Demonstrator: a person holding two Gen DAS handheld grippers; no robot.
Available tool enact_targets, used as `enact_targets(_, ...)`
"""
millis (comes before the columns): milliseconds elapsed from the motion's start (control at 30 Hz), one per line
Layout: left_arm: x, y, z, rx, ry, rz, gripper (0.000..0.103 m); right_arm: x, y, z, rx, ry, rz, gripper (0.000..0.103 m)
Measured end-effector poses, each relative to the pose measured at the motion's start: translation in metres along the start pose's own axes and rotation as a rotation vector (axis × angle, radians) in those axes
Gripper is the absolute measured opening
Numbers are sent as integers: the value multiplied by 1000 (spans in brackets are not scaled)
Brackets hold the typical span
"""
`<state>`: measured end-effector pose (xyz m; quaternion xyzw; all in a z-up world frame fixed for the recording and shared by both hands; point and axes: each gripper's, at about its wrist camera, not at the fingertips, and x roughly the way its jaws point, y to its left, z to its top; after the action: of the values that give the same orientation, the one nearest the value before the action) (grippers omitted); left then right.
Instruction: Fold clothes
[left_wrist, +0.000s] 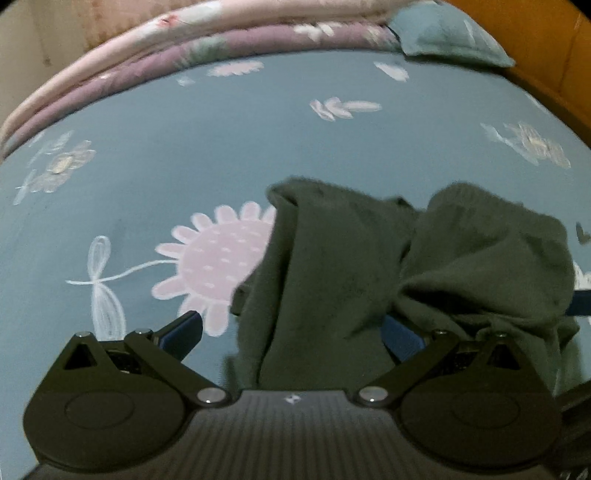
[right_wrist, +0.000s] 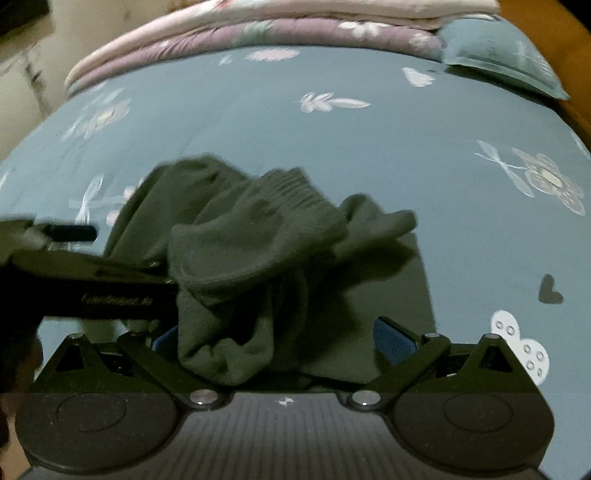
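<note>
A bed (left_wrist: 229, 147) fills both views, covered in a blue-grey sheet printed with pale flowers, leaves and a dragonfly. Along its far edge lies a folded stack of pink and mauve floral bedding (left_wrist: 177, 44), and beside that, at the far right corner, a blue-grey pillow (right_wrist: 502, 55). An orange-brown wooden frame (left_wrist: 546, 62) shows past the pillow.

Near the middle of the bed sits a dark green garment (left_wrist: 354, 273), bunched and rumpled, with a ribbed band visible on top in the right wrist view (right_wrist: 291, 188). It drapes over the front of both tools and partly rests on the sheet.

The left gripper (left_wrist: 291, 332) has its fingers spread wide; the cloth hangs between them and covers much of the right-hand blue pad (left_wrist: 402, 338), while the left-hand one stands bare over the pink flower. The right gripper (right_wrist: 280, 338) also has its fingers wide apart, with the fabric heaped between them and hiding most of the left pad. In the right wrist view the left gripper's black body enters from the left edge, touching the garment.
</note>
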<state>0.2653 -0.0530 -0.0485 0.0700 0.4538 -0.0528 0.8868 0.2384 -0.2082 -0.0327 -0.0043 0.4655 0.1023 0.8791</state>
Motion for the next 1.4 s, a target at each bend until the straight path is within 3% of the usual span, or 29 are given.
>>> enact_targets(167,9,18,-6,-18,21,-126,103,22,3,-10,-63,104,21,103)
enact_targets(367,25,37,-9,-62,50,-255,103,24,-6,-23,-69,64,85,103)
enact_targets(567,2,34,0,46,8,-195,102,2,-3,-17,-25,84,76,103)
enact_targets(800,-43,69,7,170,-106,-214,102,-70,-12,-3,56,-58,83,99)
enact_targets(867,-48,76,8,183,-125,-220,102,-80,-12,7,64,-84,84,95)
enact_targets(967,-48,83,9,174,-133,-241,102,-79,-18,13,91,-83,93,76)
enact_targets(1033,-47,87,6,149,-129,-278,102,-66,-24,17,138,-67,95,57)
enact_targets(1100,-45,88,3,139,-117,-301,102,-56,-31,18,189,-57,104,52)
enact_targets(1367,-39,84,1,140,-102,-340,102,-37,-61,18,387,-90,192,50)
enact_targets(1400,-39,83,1,137,-103,-336,102,-34,-60,20,384,-88,196,37)
